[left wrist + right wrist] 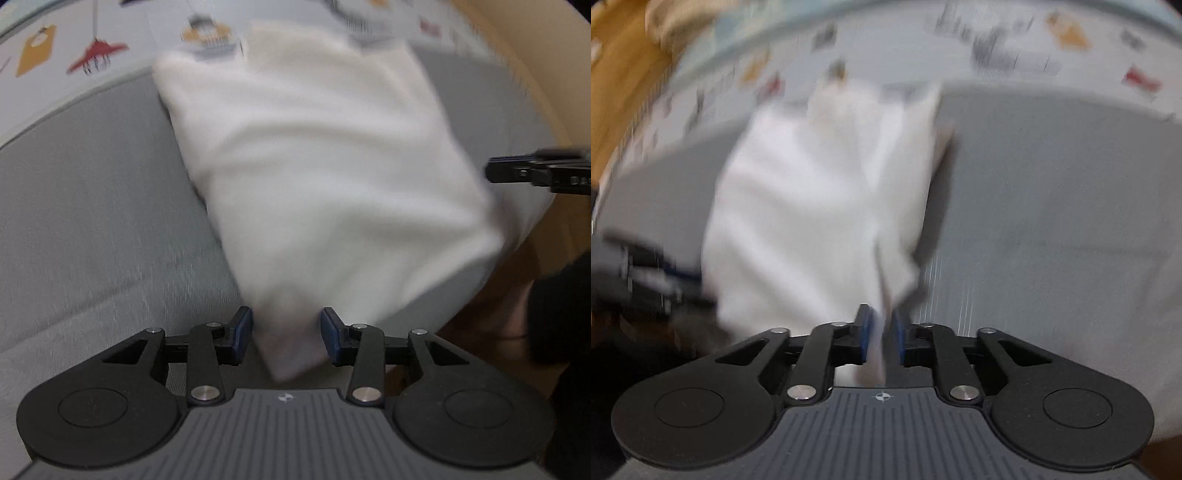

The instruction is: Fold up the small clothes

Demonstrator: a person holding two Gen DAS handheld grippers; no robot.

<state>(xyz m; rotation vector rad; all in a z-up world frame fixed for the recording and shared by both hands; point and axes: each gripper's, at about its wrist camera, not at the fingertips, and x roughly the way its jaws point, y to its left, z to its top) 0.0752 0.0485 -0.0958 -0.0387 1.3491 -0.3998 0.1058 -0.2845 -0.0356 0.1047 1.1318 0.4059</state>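
A small white garment (317, 173) hangs stretched over a grey cushion (92, 229), blurred by motion. My left gripper (286, 334) stands with its blue pads wide apart; a corner of the cloth lies loose between them. My right gripper (881, 332) is shut on the white garment (820, 206), its pads pinching a thin edge. The right gripper also shows at the right edge of the left wrist view (517, 173). The left gripper shows blurred at the left of the right wrist view (668, 275).
A pale sheet printed with small coloured figures (74, 55) lies beyond the cushion, also in the right wrist view (1052, 44). A wooden floor (620, 74) shows at the far left. A dark-sleeved arm (561, 314) is at the right.
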